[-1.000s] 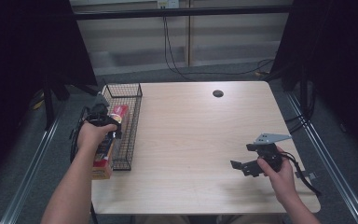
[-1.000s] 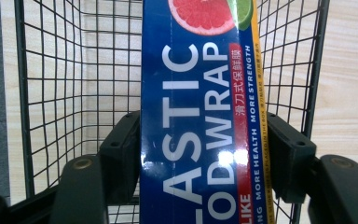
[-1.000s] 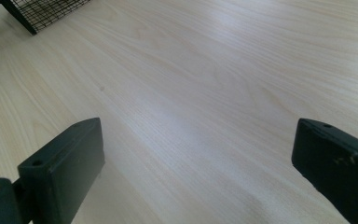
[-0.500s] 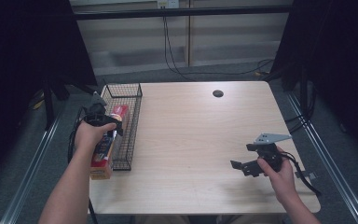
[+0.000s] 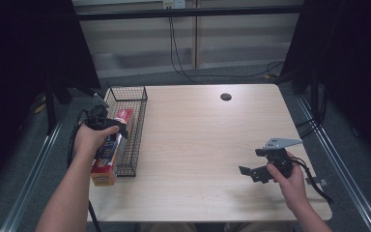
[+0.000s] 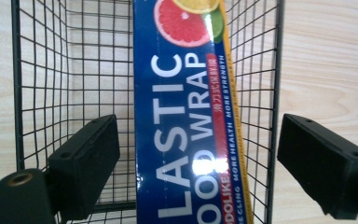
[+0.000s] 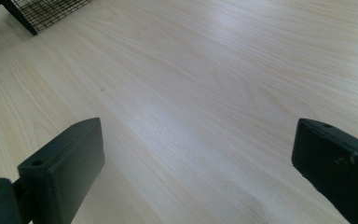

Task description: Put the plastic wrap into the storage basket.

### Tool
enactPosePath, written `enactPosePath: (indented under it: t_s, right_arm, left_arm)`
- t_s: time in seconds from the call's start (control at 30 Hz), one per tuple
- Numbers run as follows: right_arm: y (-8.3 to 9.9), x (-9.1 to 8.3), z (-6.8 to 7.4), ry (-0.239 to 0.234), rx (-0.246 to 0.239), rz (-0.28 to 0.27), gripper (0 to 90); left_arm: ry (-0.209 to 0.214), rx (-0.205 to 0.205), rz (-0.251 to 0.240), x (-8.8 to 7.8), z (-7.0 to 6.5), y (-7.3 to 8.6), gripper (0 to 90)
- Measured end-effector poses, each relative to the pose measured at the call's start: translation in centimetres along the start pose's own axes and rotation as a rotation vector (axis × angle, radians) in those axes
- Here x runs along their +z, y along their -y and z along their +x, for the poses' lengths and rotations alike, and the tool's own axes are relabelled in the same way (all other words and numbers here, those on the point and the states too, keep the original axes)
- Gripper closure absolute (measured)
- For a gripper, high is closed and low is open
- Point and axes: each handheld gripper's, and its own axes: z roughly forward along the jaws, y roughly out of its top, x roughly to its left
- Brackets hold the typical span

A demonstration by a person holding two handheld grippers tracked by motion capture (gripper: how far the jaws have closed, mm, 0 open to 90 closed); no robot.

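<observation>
A long blue plastic wrap box (image 5: 104,169) (image 6: 186,116) lies slanted in the black wire basket (image 5: 134,140) (image 6: 42,70) at the table's left edge. Its near end sticks out past the basket's near left corner. My left gripper (image 5: 118,131) (image 6: 198,135) hangs over the basket with the box between its jaws. The jaws have just been opening, and a gap shows on both sides of the box. My right gripper (image 5: 249,173) (image 7: 198,140) is held low over the bare wood at the front right, open, with nothing between its jaws.
The light wooden table (image 5: 198,125) has a small dark round hole (image 5: 226,96) near its far edge. A corner of the basket (image 7: 46,11) shows far off in the right gripper view. Cables hang behind the table, and dark curtains stand on both sides.
The left hand has shifted slightly over the basket while the box stays where it lay. The right hand and its gripper have not moved.
</observation>
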Motion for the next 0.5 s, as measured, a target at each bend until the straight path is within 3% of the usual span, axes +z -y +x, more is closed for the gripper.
enactPosePath:
  t_s: [0.07, 0.1, 0.17, 0.3, 0.5]
  right_arm:
    - [0.0, 0.0, 0.0, 0.001, 0.001, 0.000, 2.2]
    - [0.0, 0.0, 0.0, 0.000, 0.000, 0.000, 2.2]
    - [0.0, 0.0, 0.0, -0.001, -0.001, 0.000, 2.2]
    - [0.0, 0.0, 0.1, -0.001, 0.007, -0.003, 2.2]
    - [-0.1, 0.0, 0.1, 0.000, 0.002, -0.007, 2.2]
  left_arm:
    - [-0.001, 0.003, -0.011, -0.2, -0.1, 0.0, 11.2]
    - [0.001, 0.025, 0.001, -0.4, 0.0, 0.0, 10.7]
    - [0.009, 0.018, -0.004, -0.6, -0.2, 0.0, 10.7]
    - [0.015, 0.028, 0.004, -1.0, -0.5, 0.1, 10.4]
    - [0.044, 0.055, -0.021, -2.2, -1.2, 0.0, 10.2]
